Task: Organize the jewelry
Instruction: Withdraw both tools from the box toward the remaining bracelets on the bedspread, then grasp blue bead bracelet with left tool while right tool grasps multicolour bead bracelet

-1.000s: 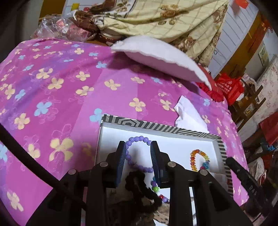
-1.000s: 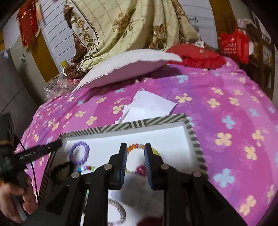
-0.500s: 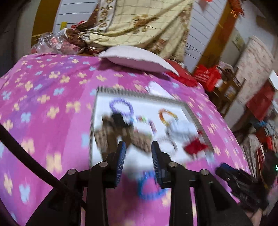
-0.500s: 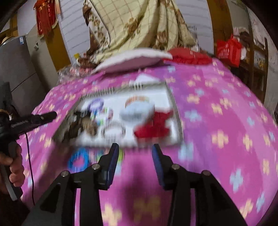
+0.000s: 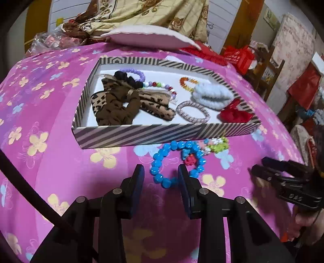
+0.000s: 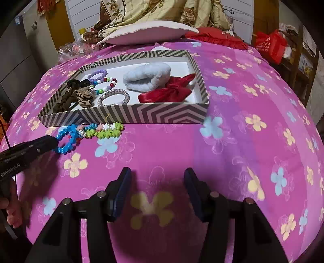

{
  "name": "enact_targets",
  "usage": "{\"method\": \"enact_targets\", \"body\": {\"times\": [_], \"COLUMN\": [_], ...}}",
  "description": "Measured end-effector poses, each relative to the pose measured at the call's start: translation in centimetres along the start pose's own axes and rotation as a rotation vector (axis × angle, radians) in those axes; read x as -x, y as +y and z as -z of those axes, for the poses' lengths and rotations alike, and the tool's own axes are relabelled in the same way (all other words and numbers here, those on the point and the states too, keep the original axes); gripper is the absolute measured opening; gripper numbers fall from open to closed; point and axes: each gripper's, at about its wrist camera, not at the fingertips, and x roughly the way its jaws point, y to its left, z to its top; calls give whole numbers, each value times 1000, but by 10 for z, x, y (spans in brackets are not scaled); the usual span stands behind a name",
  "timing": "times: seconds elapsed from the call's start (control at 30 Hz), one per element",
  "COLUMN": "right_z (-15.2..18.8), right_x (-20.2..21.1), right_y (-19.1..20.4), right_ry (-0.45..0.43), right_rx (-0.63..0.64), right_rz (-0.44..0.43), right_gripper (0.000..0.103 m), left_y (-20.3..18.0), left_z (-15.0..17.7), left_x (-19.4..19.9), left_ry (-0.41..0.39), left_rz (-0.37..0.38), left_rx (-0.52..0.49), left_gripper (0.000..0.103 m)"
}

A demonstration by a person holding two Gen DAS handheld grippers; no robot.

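Note:
A striped tray (image 5: 141,133) on the pink flowered bedspread holds a leopard-print hair bow (image 5: 113,105), several bead bracelets, a pale blue fluffy scrunchie (image 5: 212,97), a silver bracelet (image 5: 192,113) and a red satin bow (image 5: 232,115). In front of the tray lie a blue bead bracelet (image 5: 157,159) and a green flower bracelet (image 5: 217,146). My left gripper (image 5: 161,178) stands open; the blue bracelet's near edge lies between its tips, unpressed. My right gripper (image 6: 157,180) hovers over bare bedspread to the right, its jaws opening, nothing between them. The right wrist view shows the tray (image 6: 141,113) and blue bracelet (image 6: 64,148).
A white pillow (image 5: 149,37) and a heaped floral blanket (image 5: 141,12) lie behind the tray. Red bags (image 5: 239,56) and cluttered furniture stand past the bed's right edge. A hand (image 6: 12,212) holds the left gripper's handle.
Both grippers have pulled back from above the tray to the bedspread in front of it. The right jaws have spread much wider. The blue bracelet now lies at the left fingertips.

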Motion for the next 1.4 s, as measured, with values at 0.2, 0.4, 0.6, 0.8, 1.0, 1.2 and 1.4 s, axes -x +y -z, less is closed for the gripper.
{"method": "enact_targets", "body": {"times": [0.2, 0.4, 0.6, 0.8, 1.0, 1.2, 1.4], "right_z": [-8, -16, -21, -26, -30, -34, -33], "right_x": [5, 0, -7, -11, -24, -31, -33], "right_y": [2, 20, 40, 72, 95, 102, 116], "right_ry": [-45, -64, -75, -116, -117, -101, -80], "right_rx": [-19, 14, 46, 146, 239, 258, 328], "right_rz": [-38, -82, -178, -261, -260, -191, -111], "right_gripper": [60, 60, 60, 59, 43, 41, 32], "left_y": [-8, -2, 23, 25, 30, 27, 23], "left_z": [3, 3, -5, 0, 1, 1, 3], "left_x": [-2, 29, 29, 15, 11, 11, 9], "left_ry": [5, -67, -49, 12, 35, 37, 27], "left_rz": [-115, -81, -100, -135, -131, -148, -170], "left_rx": [-69, -52, 47, 54, 83, 53, 27], "left_gripper": [0, 0, 0, 0, 0, 0, 1]}}
